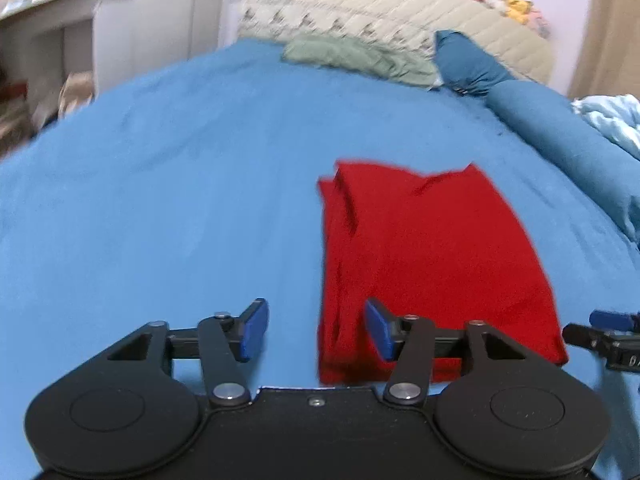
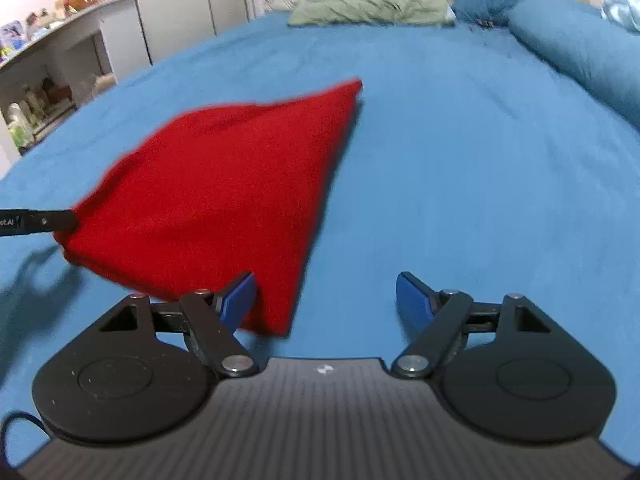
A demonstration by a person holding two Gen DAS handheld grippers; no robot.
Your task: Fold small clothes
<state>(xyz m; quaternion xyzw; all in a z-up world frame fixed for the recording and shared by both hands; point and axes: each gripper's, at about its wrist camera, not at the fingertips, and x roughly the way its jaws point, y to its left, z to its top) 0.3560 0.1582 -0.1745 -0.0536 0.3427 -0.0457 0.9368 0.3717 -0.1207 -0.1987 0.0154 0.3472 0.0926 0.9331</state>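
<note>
A red garment (image 1: 432, 256) lies folded into a rough rectangle on the blue bedsheet (image 1: 160, 200). My left gripper (image 1: 316, 332) is open at the garment's near left corner; its right finger sits over the cloth and its left finger over the sheet. In the right wrist view the red garment (image 2: 224, 192) spreads left of centre. My right gripper (image 2: 326, 300) is open at its near right corner, left finger at the cloth edge. The left gripper's fingertip (image 2: 60, 222) touches the garment's left edge. The right gripper's tip (image 1: 600, 328) shows at the garment's right side.
A green cloth (image 1: 360, 58) and a cream quilted pillow (image 1: 400, 8) lie at the head of the bed. Blue pillows (image 1: 560, 136) and a light blue blanket (image 1: 612, 120) line the right side. A white shelf unit (image 2: 52, 72) stands off the left side.
</note>
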